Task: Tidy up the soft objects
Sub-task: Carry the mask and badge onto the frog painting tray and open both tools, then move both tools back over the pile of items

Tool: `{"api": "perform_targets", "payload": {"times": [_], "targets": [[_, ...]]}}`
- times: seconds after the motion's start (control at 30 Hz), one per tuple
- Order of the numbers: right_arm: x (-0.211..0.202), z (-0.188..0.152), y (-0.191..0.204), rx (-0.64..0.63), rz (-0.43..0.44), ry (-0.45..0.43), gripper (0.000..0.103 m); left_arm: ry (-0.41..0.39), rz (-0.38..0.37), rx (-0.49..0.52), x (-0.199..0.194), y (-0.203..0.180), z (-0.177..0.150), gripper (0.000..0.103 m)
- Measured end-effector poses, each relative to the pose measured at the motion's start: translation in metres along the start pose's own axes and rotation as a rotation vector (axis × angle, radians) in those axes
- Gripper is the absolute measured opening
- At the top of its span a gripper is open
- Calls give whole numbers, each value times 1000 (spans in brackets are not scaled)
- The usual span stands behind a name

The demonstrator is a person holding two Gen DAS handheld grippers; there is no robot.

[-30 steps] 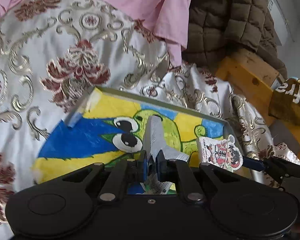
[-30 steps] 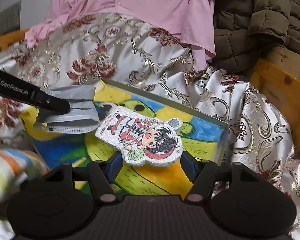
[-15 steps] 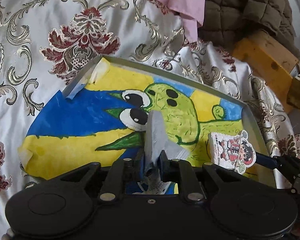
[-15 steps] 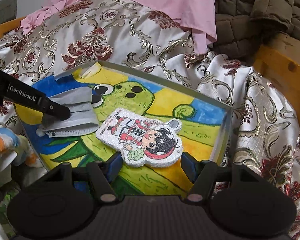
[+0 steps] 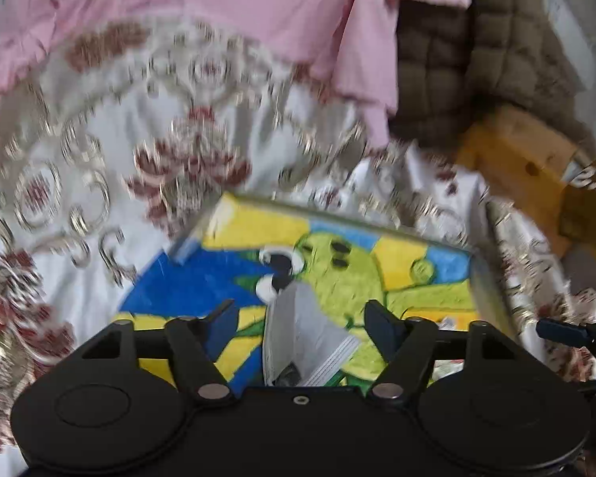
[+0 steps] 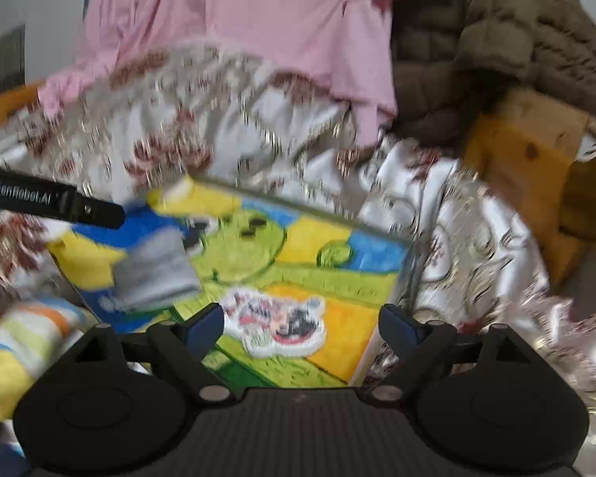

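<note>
grippers: two; left gripper (image 5: 300, 318) and right gripper (image 6: 301, 324), jaws spread, just been opening, gripping nothing
tray (image 6: 404, 274): one, painted
grey mask (image 5: 302, 334): one, left edge
cartoon patch (image 6: 276, 324): one, front edge

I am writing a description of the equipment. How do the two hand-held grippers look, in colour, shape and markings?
Both look alike: a wide black body with two round discs, black linkage arms with silver pivot pins, and dark blue finger pads. The left gripper has a smooth body. The right gripper has a ribbed one. In the right wrist view, a black finger of the left gripper carries white lettering, blurred here. No cables, hands or sleeves can be made out.
</note>
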State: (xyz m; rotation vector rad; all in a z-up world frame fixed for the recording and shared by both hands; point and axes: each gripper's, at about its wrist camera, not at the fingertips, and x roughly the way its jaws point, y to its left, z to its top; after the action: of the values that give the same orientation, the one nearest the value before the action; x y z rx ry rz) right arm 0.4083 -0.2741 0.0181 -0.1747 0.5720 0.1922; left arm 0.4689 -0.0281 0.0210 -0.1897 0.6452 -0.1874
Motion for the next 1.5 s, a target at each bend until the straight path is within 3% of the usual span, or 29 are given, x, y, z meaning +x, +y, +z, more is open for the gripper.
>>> {"api": "perform_targets", "payload": {"times": [0.2,0.43,0.73,1.07,1.33,1.5], "targets": [[-69,12,1,63,25,-146,98,-158,3,22,-71,-10,-2,88],[-154,8,16,127,62,-280,101,-335,47,42,-165,-21,-33,99],[-251,-21,46,125,80,-389,103,-448,69,51,-265,-38,-76,102],[-315,-92,82,86,60,-405,103,-365,88,121,-311,-54,-156,102],[-326,-146,93,56,38,-330,103,-268,127,84,-309,-43,-200,102],[-325,-163,98,16,38,-305,103,-191,152,56,-305,-34,-216,102]]}}
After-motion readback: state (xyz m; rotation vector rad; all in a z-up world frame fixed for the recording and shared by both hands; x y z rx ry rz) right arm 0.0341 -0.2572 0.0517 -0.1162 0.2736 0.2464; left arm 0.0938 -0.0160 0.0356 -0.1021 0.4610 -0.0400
